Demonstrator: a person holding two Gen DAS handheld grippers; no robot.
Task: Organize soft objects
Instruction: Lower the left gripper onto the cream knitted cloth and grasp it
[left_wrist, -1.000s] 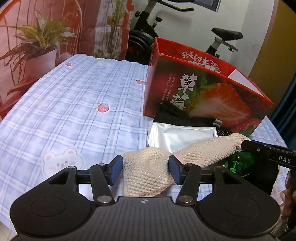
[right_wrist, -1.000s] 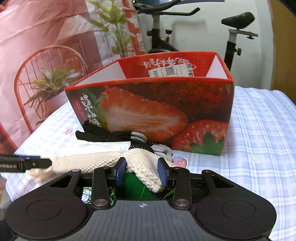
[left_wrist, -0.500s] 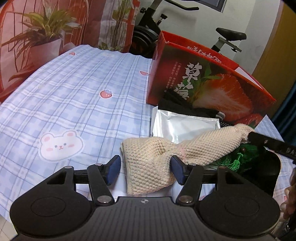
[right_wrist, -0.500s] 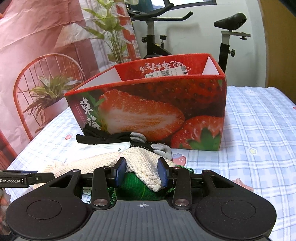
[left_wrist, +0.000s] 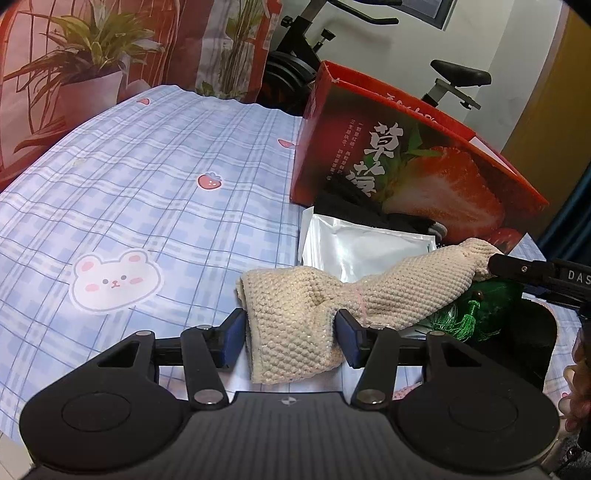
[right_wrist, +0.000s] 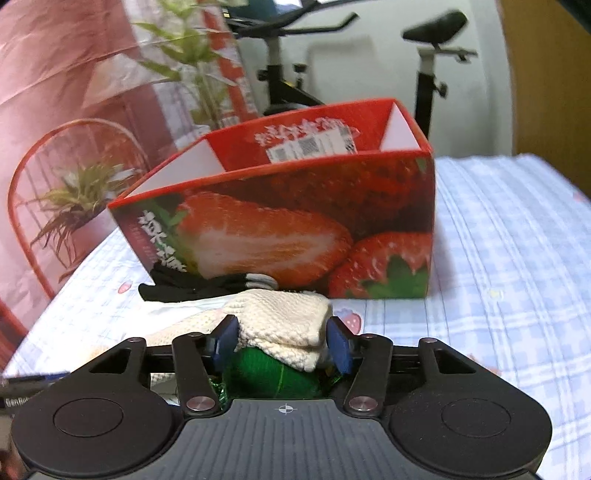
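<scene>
My left gripper (left_wrist: 290, 338) has just closed in and pinches one end of the cream knit cloth (left_wrist: 317, 314); my right gripper (right_wrist: 282, 341) has just widened, pads loose beside the other end. Open tablecloth (left_wrist: 129, 206) lies left. The strawberry box (right_wrist: 280, 218) reads 草莓.

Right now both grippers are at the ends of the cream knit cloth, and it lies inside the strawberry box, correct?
Not inside. The cream knit cloth lies on the table in front of the strawberry box, as the right wrist view shows. The left gripper and right gripper are at its ends, as you said.
</scene>
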